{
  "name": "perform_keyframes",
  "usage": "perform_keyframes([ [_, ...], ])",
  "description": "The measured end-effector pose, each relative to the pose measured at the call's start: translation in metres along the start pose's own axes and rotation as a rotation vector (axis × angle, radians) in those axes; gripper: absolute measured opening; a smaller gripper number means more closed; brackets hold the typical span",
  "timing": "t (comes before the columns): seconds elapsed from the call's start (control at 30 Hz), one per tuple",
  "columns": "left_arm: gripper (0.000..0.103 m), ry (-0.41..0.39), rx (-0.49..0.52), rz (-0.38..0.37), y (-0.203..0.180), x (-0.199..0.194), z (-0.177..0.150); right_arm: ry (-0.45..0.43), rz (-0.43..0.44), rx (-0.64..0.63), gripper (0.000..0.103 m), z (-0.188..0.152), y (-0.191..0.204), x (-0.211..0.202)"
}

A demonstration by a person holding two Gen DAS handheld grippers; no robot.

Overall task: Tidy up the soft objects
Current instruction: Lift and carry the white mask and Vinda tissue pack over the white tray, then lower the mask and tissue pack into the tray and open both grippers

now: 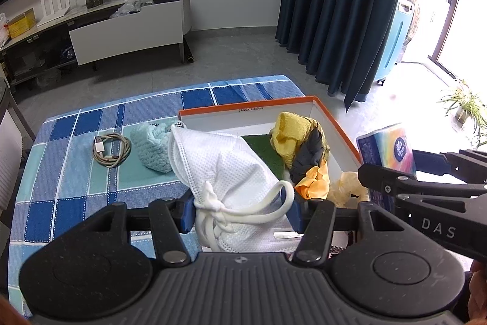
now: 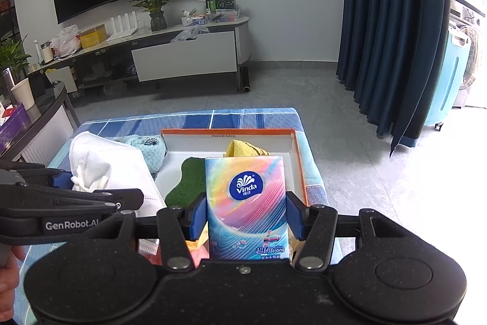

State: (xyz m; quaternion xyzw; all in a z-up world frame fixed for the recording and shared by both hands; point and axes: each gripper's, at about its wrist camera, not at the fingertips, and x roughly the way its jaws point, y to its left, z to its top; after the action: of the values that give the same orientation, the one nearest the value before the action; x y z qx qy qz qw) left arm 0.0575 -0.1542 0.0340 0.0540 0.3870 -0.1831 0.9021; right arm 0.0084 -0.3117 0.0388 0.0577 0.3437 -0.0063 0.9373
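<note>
In the left wrist view my left gripper (image 1: 243, 209) is shut on a white mesh drawstring bag (image 1: 225, 163), held over the near left side of an orange-rimmed white box (image 1: 334, 124). Inside the box lie a yellow cloth (image 1: 289, 136), a green pad (image 1: 268, 151), a dark grey cloth (image 1: 307, 154) and an orange cloth (image 1: 316, 181). A light blue knitted piece (image 1: 149, 148) sits on the table just left of the box. In the right wrist view my right gripper (image 2: 246, 215) is shut on an upright colourful tissue pack (image 2: 246, 197), held above the box's (image 2: 228, 131) near edge.
A blue checked cloth (image 1: 76, 172) covers the table, and a coiled white cable (image 1: 111, 150) lies on it to the left. Beyond the table are grey floor, a TV cabinet (image 2: 182, 57) and a dark blue curtain (image 2: 389, 35). The two grippers are close side by side.
</note>
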Motion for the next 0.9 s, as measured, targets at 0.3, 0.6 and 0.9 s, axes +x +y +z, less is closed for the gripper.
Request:
perform_keyframes([
  [0.3,0.057,0.003,0.001,-0.005,0.000,0.007,0.006,0.004,0.003,0.000,0.065,0.006,-0.002,0.008],
  [0.6,0.057,0.003,-0.004,-0.009,0.001,0.019,0.016,0.005,0.001,-0.003,0.065,0.013,-0.002,0.019],
  [0.9,0.057,0.012,0.009,-0.030,-0.001,0.034,0.025,0.010,-0.007,0.004,0.065,0.022,-0.009,0.038],
])
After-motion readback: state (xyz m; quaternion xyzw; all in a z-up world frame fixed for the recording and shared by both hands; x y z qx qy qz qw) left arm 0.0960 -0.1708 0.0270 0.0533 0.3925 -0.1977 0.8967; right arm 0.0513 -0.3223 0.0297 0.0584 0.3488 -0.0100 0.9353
